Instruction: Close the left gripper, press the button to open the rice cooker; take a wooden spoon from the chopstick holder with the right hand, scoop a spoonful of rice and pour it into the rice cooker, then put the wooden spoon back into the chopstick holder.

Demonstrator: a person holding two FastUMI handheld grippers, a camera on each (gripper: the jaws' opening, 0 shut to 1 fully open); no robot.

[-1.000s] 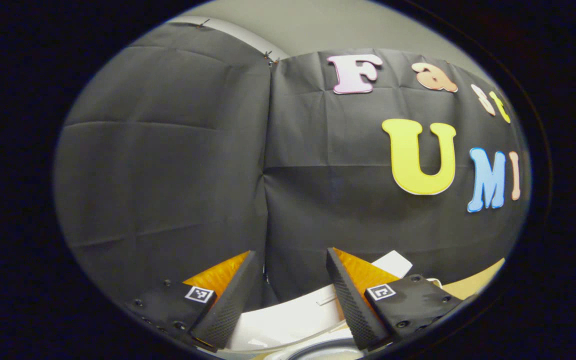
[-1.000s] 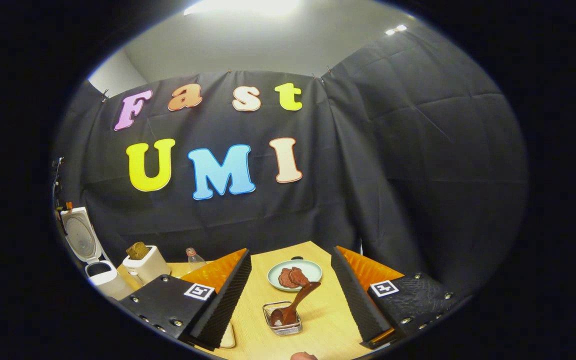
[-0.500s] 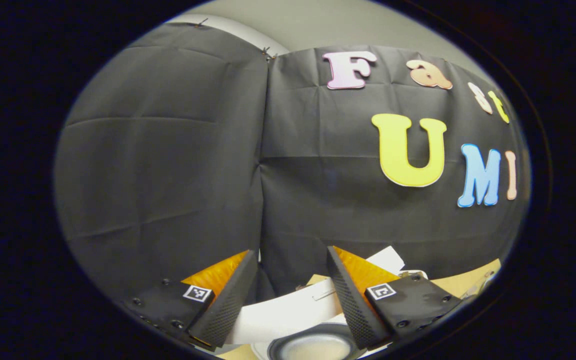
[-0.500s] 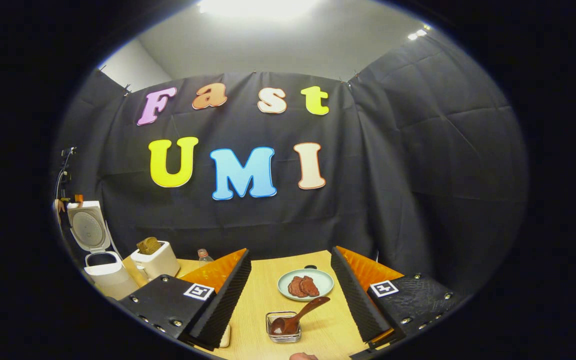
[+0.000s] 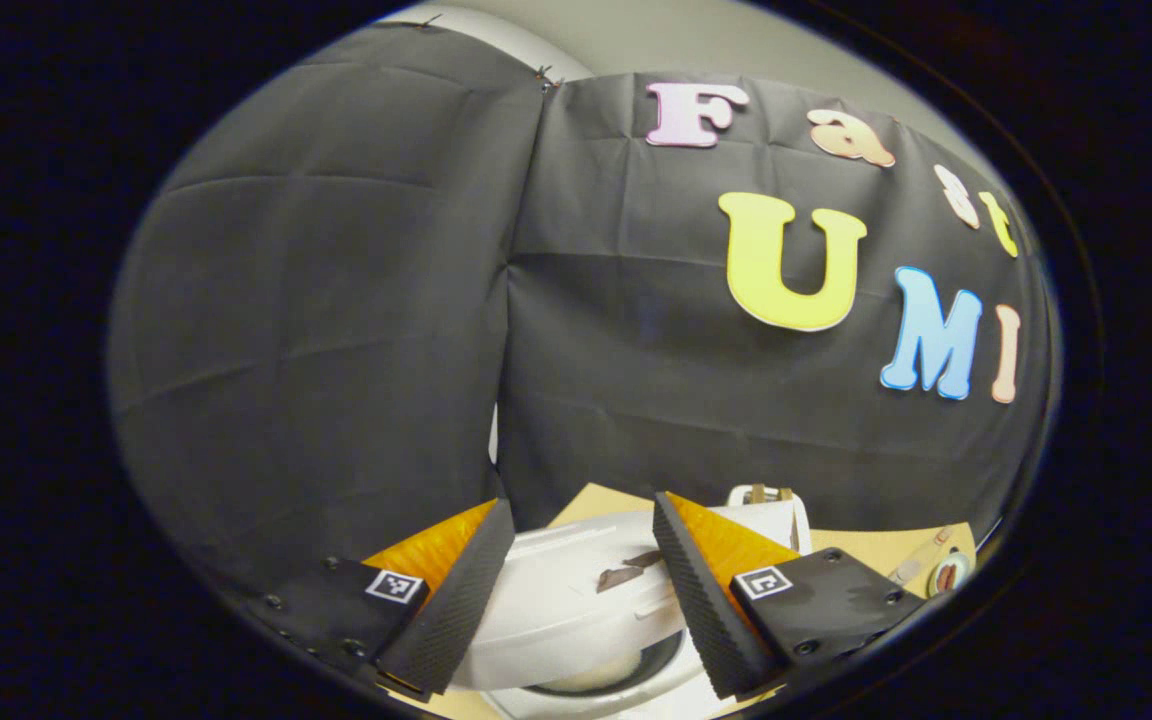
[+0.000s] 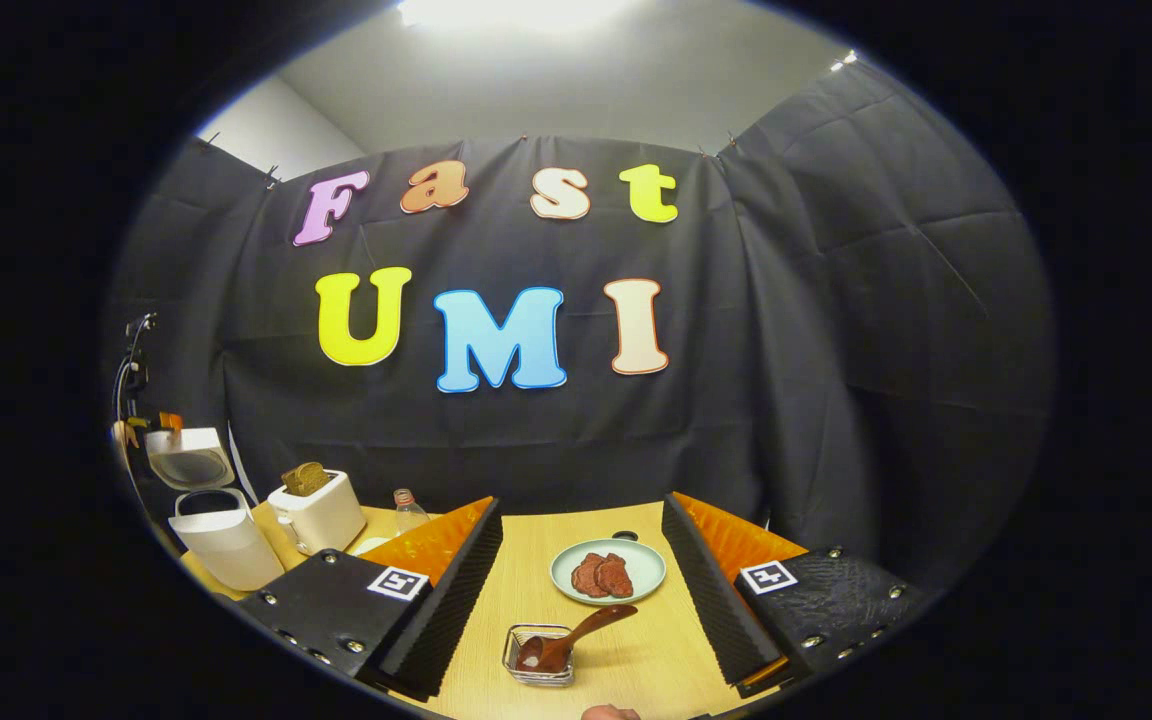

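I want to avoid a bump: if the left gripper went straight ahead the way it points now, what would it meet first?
Probably the white rice cooker lid, which sits between the open fingers of the left gripper, just above the pot's rim. Depth is hard to judge here, so treat this as likely.

Both views wallward; shared rice cooker (image 5: 576,600) (image 6: 216,535).

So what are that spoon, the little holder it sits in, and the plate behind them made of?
The dark brown spoon looks like wood with a smooth finish, going by its warm, even colour. The small square holder seems to be shiny metal wire; its rim glints. The round pale green plate looks like matte ceramic or plastic; I can't tell which.
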